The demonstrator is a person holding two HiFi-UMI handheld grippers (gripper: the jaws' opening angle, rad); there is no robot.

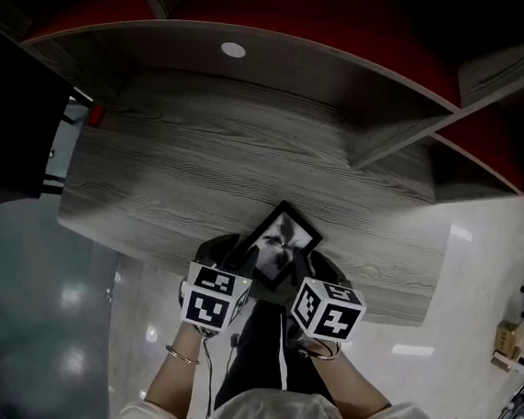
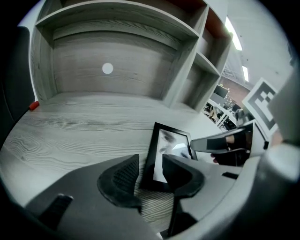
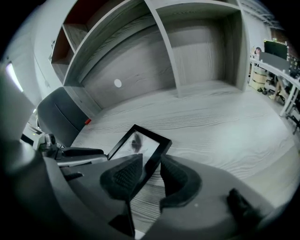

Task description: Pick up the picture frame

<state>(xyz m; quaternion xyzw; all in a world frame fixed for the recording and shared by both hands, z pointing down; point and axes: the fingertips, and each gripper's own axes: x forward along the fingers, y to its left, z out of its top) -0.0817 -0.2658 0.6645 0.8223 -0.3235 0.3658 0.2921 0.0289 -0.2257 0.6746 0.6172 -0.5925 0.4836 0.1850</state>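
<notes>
Frame (image 1: 282,241) flat on desk (image 1: 202,166), close to near edge, both grippers at it. Left gripper (image 2: 150,174): jaws wide apart, frame's near corner in gap, pads not pressing. Right gripper (image 3: 151,172): jaws apart too, straddling frame's right rim, one pad over glass, other over bare desk.

Seen from the head camera, the marker cubes (image 1: 215,296) hide both pairs of jaws and the near edge of the picture frame (image 1: 281,245). The right-hand jaw of the left gripper (image 2: 150,165) covers the frame's near corner. The left-hand jaw of the right gripper (image 3: 151,165) masks its near end. The photograph (image 2: 171,144) inside is too blurred to make out.
</notes>
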